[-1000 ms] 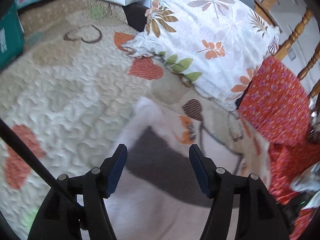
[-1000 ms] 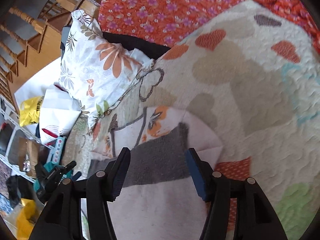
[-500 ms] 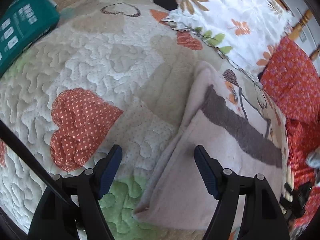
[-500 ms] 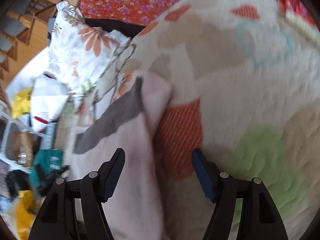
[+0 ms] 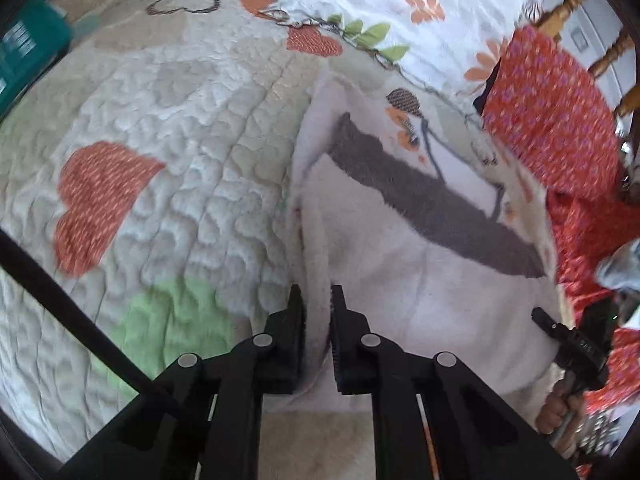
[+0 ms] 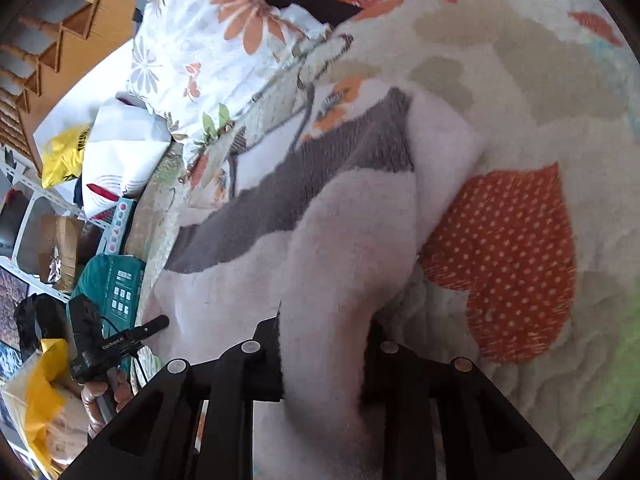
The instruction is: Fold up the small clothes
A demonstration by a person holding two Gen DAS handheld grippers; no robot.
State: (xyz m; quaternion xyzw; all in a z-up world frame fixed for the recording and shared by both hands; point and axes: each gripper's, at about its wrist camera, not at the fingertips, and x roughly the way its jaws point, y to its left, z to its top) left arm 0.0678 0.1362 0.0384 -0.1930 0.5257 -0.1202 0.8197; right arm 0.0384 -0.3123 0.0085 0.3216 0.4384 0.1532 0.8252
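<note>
Nearest in the left wrist view, the left gripper (image 5: 316, 300) has its two fingers squeezed on the left edge of the fuzzy pink cloth (image 5: 432, 280). In the right wrist view the right gripper (image 6: 324, 344) is clamped on a thick roll of the same cloth (image 6: 328, 280). There is one cloth, and it lies on the quilt (image 5: 180, 128) with a gray band (image 5: 424, 196) across it.

Only the left view shows the right hand (image 5: 560, 412) at the near right. Only the right view shows the left hand (image 6: 104, 396) at the near left, holding a black handle with small white writing too tiny to read, plus a teal box (image 6: 116, 284) behind it and a yellow bag (image 6: 64, 156) far left.

Farther off, both views show one flowery pillow (image 5: 400, 12) and a red flowered cloth (image 5: 552, 108). The left view shows two orange hearts on the quilt.
</note>
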